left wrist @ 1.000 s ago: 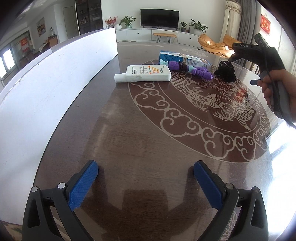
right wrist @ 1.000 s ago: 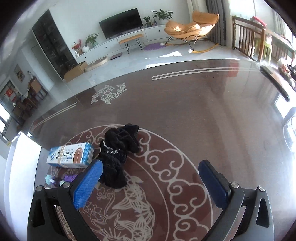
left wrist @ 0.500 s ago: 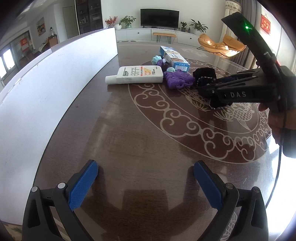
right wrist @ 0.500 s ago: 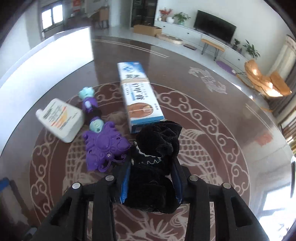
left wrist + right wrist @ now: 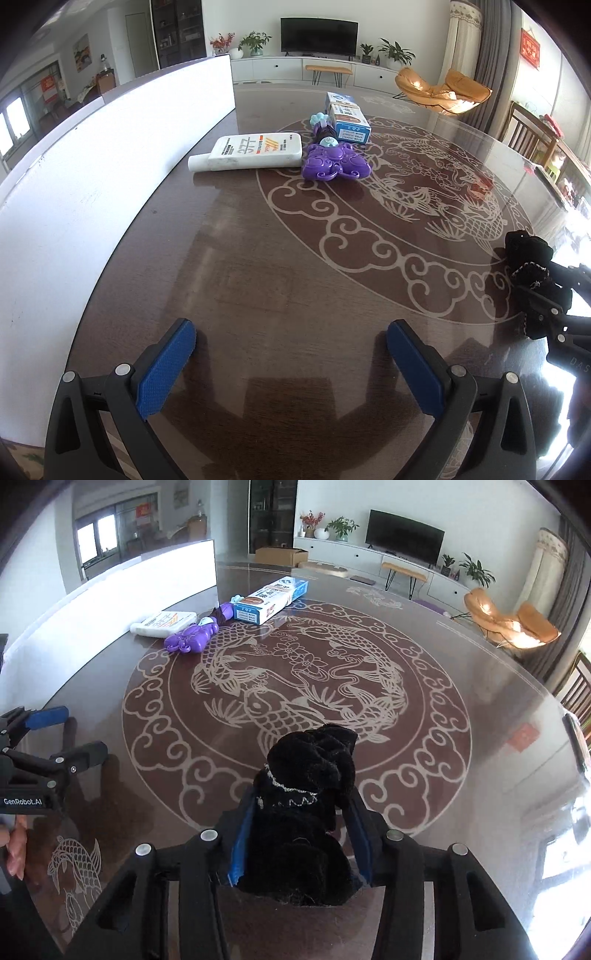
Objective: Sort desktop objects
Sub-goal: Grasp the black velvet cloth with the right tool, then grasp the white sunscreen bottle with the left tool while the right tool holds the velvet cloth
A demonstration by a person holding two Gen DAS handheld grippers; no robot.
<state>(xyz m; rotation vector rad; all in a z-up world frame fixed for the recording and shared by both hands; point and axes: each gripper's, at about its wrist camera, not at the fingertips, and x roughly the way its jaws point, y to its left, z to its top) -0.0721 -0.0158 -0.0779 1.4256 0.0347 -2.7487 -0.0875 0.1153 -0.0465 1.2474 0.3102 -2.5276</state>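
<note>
A black velvet cloth lies on the dark patterned table between the blue pads of my right gripper. Its jaws are opening and the pads are easing off the cloth. In the left wrist view the cloth sits at the far right edge with the right gripper around it. A white bottle, a purple toy and a blue toothpaste box lie together at the far side. My left gripper is open over bare table near the front edge, holding nothing.
A long white board stands along the table's left side. A wooden chair is at the far right rim. In the right wrist view the left gripper is at the left edge with a hand below it.
My right gripper closed on the black cloth beside the other items, carried it back to the near right of the table, rolled, and its jaws now stand wider. The left gripper has not moved.
</note>
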